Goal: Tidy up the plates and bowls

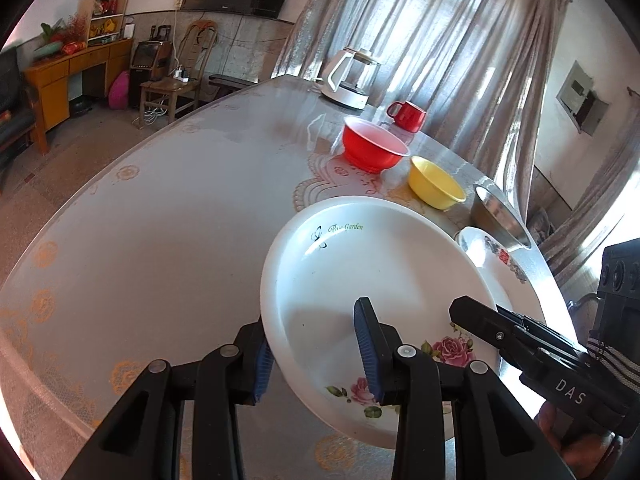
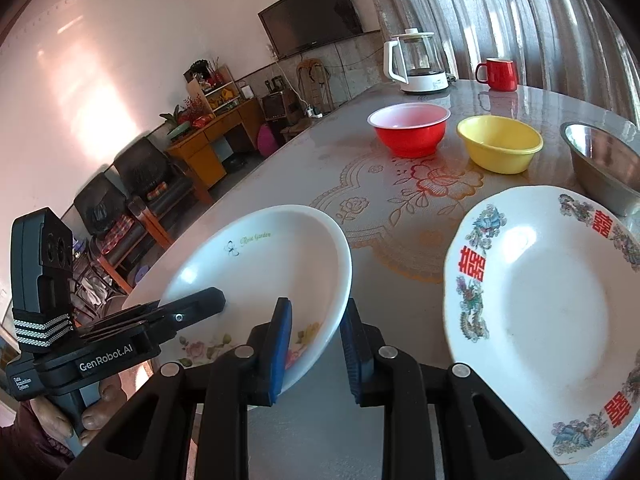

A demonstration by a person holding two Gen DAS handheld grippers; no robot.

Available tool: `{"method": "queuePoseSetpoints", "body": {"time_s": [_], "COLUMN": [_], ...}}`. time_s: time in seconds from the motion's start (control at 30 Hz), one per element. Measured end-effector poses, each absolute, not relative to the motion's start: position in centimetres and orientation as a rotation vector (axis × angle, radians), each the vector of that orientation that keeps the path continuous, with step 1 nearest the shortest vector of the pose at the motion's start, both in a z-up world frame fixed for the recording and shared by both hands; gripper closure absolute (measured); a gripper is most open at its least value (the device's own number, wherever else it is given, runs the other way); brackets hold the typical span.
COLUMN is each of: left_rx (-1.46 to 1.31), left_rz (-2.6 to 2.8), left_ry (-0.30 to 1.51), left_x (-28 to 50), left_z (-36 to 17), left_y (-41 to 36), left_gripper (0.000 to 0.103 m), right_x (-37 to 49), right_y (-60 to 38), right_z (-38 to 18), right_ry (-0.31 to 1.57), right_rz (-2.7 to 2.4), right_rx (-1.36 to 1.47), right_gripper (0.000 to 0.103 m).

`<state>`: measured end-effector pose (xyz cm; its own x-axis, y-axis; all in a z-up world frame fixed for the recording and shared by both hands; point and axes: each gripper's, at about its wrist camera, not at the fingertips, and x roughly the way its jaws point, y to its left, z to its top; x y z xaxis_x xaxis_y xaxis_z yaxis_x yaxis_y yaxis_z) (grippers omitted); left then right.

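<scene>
A white plate with pink roses [image 1: 360, 264] hangs tilted above the table, held by both grippers. My left gripper [image 1: 314, 340] is shut on its near left rim, one blue pad outside and one inside. My right gripper [image 2: 318, 328] is shut on the same plate's [image 2: 260, 264] right rim. Each gripper also shows in the other's view, at the plate's edge. A second plate with red characters [image 2: 540, 312] lies flat on the table to the right. Behind stand a red bowl [image 2: 408, 130], a yellow bowl [image 2: 500, 144] and a steel bowl [image 2: 604, 160].
A white-based glass kettle [image 2: 418, 62] and a red mug [image 2: 498, 74] stand at the table's far end by the curtain. The table [image 1: 160, 240] has a glossy patterned cover. Chairs and a wooden desk line the wall beyond the left edge.
</scene>
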<state>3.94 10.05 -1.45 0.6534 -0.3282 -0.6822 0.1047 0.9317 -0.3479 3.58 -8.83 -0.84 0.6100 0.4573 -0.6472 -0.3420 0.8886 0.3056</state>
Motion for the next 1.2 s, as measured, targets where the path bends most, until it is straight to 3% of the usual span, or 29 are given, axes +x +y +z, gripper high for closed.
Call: {"method": "queuePoseSetpoints", "body": {"time_s": [0.77, 1.2], "left_rx": [-0.081, -0.01], "left_rz": [-0.468, -0.534], "left_ry": [0.778, 0.846], "left_x": [8.3, 9.9], "left_z": [2.2, 0.5], "left_y": [-3.7, -9.0], "left_gripper": [0.067, 0.066], "right_x": [2.4, 2.7], "right_y": [-20.1, -24.5], "right_z": [0.2, -1.2], "right_ry": [0.716, 0.756], "right_rz": [0.204, 0.084], "right_rx": [0.32, 0.354], "right_gripper": [0.079, 0.079]}}
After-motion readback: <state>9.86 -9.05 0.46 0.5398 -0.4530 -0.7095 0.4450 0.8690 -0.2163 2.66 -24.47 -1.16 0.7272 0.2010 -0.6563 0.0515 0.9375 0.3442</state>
